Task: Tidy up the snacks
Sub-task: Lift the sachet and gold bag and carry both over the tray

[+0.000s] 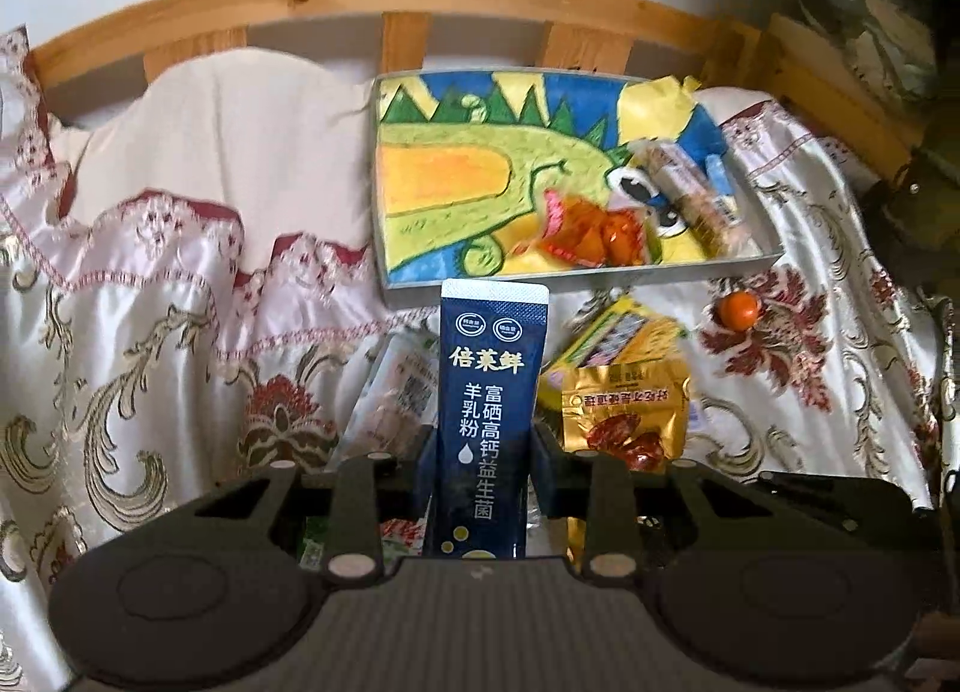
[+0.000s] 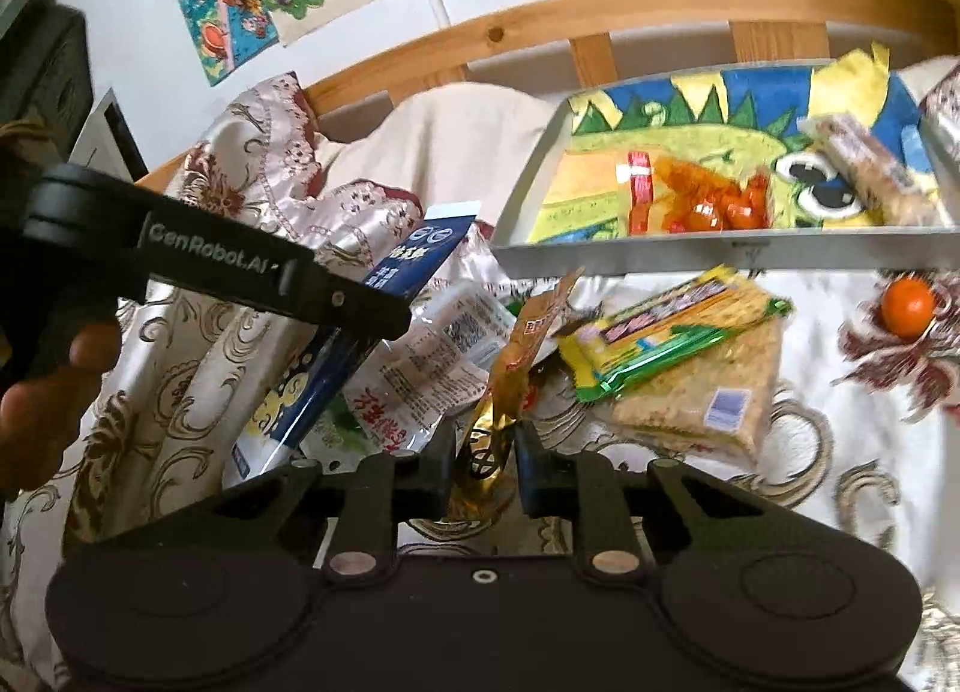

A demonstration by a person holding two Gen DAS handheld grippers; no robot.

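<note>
My left gripper (image 1: 483, 446) clamps the blue sachet (image 1: 489, 416), right gripper (image 2: 483, 467) pinches the gold packet (image 2: 510, 386); I fear either slipping before the tray (image 1: 576, 277).

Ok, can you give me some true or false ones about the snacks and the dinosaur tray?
1. The left gripper holds a dark blue sachet. True.
2. The right gripper is empty. False: its fingers pinch a gold packet.
3. The tray already has orange-wrapped sweets in it. True.
4. The small orange ball lies inside the tray. False: it sits on the cloth outside it.
</note>
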